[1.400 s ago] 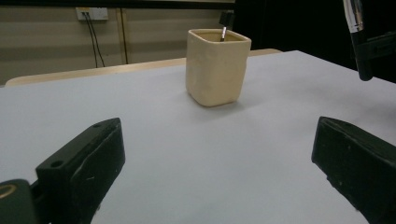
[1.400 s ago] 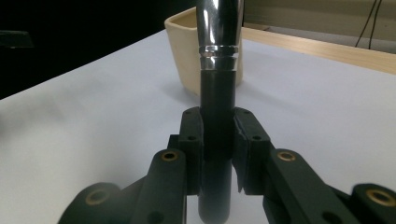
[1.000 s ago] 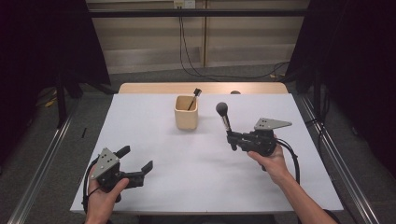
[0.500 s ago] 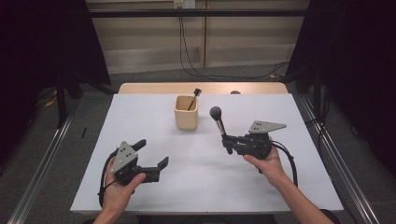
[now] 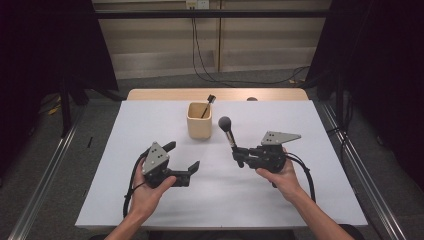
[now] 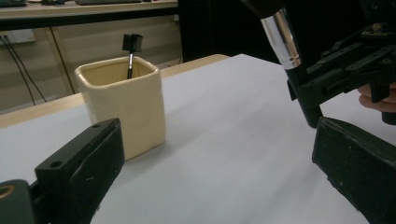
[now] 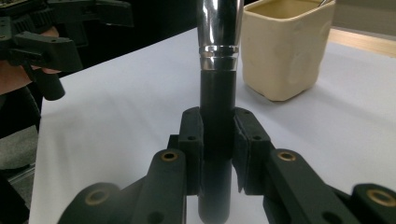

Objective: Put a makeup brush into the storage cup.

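- right gripper has its fingers clamped on the black handle of the makeup brush, bristle head up and leaning toward the cream cup. the brush is held above the tabletop, just to the right of the cup and not in it yet.
- grip sits low on the handle (right gripper view shows the pads squeezing the dark part under the chrome ferrule), so most of the brush sticks out past the fingers. my guess: if it gets swung toward the cup quickly it could pivot in the grip and go in crooked.
- the cup already holds a thin brush leaning on its rim. dropping the big one in could bump that one or catch the rim, and a light cup like that might tip or slide.
- left gripper has its fingers wide open with nothing between them, pointing at the gap between cup and brush. if it pushes further in, it could clip the right gripper or nudge the cup.
- versus a second ago: left hand has slid from the near-left corner in toward the middle of the tabletop. the right hand barely shifted, brush head now a bit closer to the cup. cup and thin brush haven't budged.
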Demonstrator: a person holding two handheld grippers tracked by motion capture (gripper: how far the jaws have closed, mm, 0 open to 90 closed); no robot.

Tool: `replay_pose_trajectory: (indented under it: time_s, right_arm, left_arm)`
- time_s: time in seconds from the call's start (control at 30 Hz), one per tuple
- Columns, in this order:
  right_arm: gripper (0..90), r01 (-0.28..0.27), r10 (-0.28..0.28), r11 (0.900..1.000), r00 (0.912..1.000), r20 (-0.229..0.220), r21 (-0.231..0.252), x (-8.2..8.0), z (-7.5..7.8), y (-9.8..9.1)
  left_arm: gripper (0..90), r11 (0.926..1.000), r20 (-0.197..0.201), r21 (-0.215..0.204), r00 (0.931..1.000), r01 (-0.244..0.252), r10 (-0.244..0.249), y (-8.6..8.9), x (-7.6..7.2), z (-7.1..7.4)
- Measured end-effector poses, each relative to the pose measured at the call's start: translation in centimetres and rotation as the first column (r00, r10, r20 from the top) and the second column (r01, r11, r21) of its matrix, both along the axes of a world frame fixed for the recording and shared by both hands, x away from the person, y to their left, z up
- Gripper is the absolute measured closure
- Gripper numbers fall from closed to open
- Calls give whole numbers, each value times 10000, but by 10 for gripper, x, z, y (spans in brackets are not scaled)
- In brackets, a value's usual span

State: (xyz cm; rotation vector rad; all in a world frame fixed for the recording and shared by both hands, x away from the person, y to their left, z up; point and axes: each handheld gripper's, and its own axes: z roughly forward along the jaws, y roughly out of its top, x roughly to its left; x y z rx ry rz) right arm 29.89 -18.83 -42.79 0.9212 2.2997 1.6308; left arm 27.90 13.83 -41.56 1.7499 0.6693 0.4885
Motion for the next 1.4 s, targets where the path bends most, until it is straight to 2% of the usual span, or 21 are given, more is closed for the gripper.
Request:
replay_pose_trajectory:
  time_s: [0.13,0.27,0.33,0.4,0.47,0.53,0.77,0.87,1.0,1.07,1.23,1.3,1.33,1.4]
  right_arm:
    - [754,-134,134,9999,9999,-32,-67,-1,-2,6]
    - [755,-255,255,9996,9997,-14,-87,-3,-1,10]
    - [755,-284,284,9996,9996,9,-72,-4,-1,10]
    - [755,-297,297,9995,9996,27,-45,-4,0,11]
    - [755,-301,301,9995,9995,11,-49,-4,0,11]
    - [755,-307,307,9995,9995,-5,-35,-4,-1,12]
    - [755,-352,352,9994,9994,24,-77,-4,-1,13]
    - [755,-314,314,9995,9995,-13,-96,-3,-2,13]
    - [754,-344,344,9993,9994,-6,-113,-4,-3,14]
    - [754,-333,333,9994,9994,1,-134,-3,-2,14]
    - [754,-213,213,9998,9998,-7,52,-3,-1,11]
    - [755,-229,229,9997,9997,-18,36,-3,-2,12]
    - [755,-255,255,9997,9997,-5,15,-3,-2,12]
    - [755,-273,273,9996,9996,38,7,-4,-1,13]
  left_arm:
    - [27,9997,-20,-27,9997,234,-234,-14,2,5]
    - [34,9977,15,-58,9977,673,-673,-31,3,10]
    - [46,9963,-230,-283,9964,812,-818,-36,5,12]
    - [71,9944,-239,-415,9949,972,-983,-41,8,14]
    - [63,9951,-97,-400,9959,899,-904,-47,11,16]
    - [54,9940,-297,-452,9944,1000,-1014,-53,16,16]
    - [49,9942,-467,-197,9932,1058,-1066,-72,23,17]
    - [49,9917,-555,-322,9905,1244,-1261,-77,26,18]
    - [81,9925,-667,-588,9916,1072,-1110,-81,31,17]
    - [74,9957,-583,-433,9948,814,-839,-84,32,16]
    - [190,9938,-632,-527,9928,983,-1015,-87,34,14]
    - [237,9929,-774,-637,9914,1003,-1051,-88,34,13]
    - [257,9939,-820,-712,9926,838,-896,-87,34,12]
    - [327,9913,-1121,-945,9884,917,-1021,-87,34,10]
